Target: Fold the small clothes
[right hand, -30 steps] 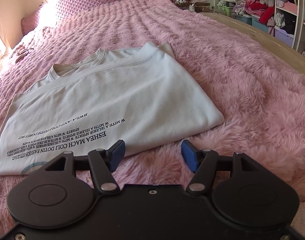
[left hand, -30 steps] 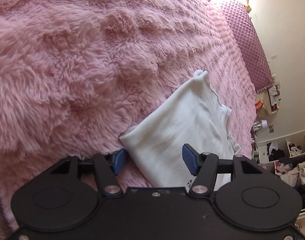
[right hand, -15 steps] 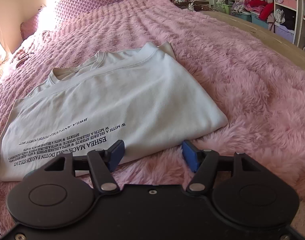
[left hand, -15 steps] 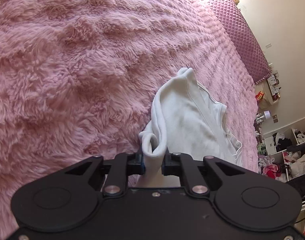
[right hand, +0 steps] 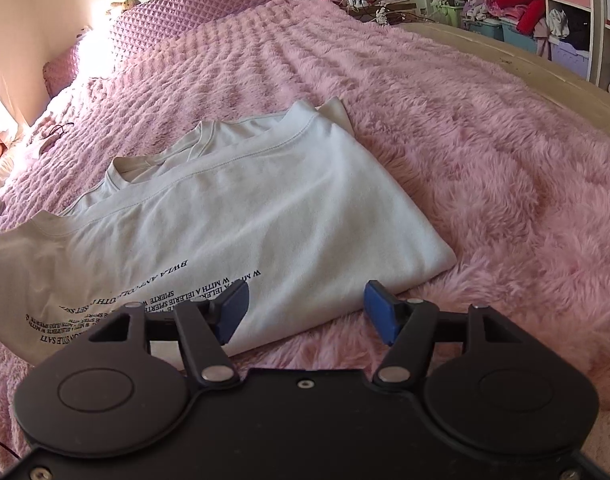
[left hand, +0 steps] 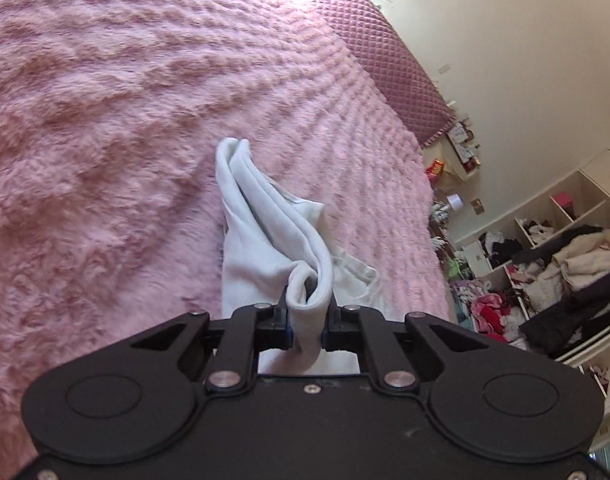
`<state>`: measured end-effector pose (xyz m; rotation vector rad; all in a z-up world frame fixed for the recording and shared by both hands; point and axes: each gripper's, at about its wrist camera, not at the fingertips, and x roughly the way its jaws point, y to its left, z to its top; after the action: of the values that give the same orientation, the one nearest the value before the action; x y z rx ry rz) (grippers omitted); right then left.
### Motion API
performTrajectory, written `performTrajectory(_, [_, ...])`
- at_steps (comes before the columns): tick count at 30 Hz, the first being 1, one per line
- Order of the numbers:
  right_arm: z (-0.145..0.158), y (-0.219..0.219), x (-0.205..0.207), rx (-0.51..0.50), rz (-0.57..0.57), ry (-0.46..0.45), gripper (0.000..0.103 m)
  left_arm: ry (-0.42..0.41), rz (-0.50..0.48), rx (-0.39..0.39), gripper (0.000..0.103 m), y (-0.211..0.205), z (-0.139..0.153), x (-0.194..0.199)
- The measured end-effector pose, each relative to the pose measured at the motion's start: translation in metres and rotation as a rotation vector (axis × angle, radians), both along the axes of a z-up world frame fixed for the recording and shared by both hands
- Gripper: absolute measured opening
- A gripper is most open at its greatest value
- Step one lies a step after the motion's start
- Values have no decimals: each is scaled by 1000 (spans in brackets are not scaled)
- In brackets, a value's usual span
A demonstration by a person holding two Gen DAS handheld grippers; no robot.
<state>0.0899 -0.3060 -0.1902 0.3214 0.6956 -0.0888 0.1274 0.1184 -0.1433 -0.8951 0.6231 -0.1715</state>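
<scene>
My left gripper (left hand: 307,330) pinches a bunched corner of the limp, light white T-shirt (right hand: 241,216) ahead on the pink fluffy blanket (right hand: 485,168), while my right gripper (right hand: 305,314) hangs spread over its near hem, the best hold.

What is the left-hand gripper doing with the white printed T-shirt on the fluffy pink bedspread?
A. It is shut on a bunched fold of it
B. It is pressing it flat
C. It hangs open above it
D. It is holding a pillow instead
A: in the left wrist view the left gripper is closed on a bunched fold of the white printed T-shirt, lifted off the fluffy pink bedspread.
</scene>
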Motion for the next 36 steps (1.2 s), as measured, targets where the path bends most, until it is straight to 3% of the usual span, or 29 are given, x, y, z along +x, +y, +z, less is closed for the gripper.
performTrajectory(8, [8, -13, -9, 39, -18, -3, 64, -90, -187, -76, 8, -82, 19, 36])
performTrajectory(20, [14, -28, -25, 69, -34, -39, 69, -85, -532, -94, 8, -211, 6, 69])
performTrajectory(23, [12, -33, -26, 73, -49, -27, 69, -35, -626, -42, 11, -251, -19, 75])
performTrajectory(25, [10, -36, -26, 81, -65, -20, 69, 106, -663, -8, 21, -269, -46, 81])
performTrajectory(26, [10, -39, -27, 88, -71, -21, 69, 184, -693, -12, 32, -277, -62, 84])
performTrajectory(28, [10, -44, -28, 101, -83, -26, 69, 237, -722, -62, 32, -276, -75, 84])
performTrajectory(31, [10, -51, -31, 143, -77, -58, 69, 170, -700, -95, 40, -253, -61, 79])
performTrajectory(34, [11, -53, -23, 179, -45, -80, 69, 95, -634, -64, 44, -221, -37, 68])
performTrajectory(36, [13, -48, -12, 168, -6, -96, 67, 63, -571, 5, 46, -195, -29, 56])
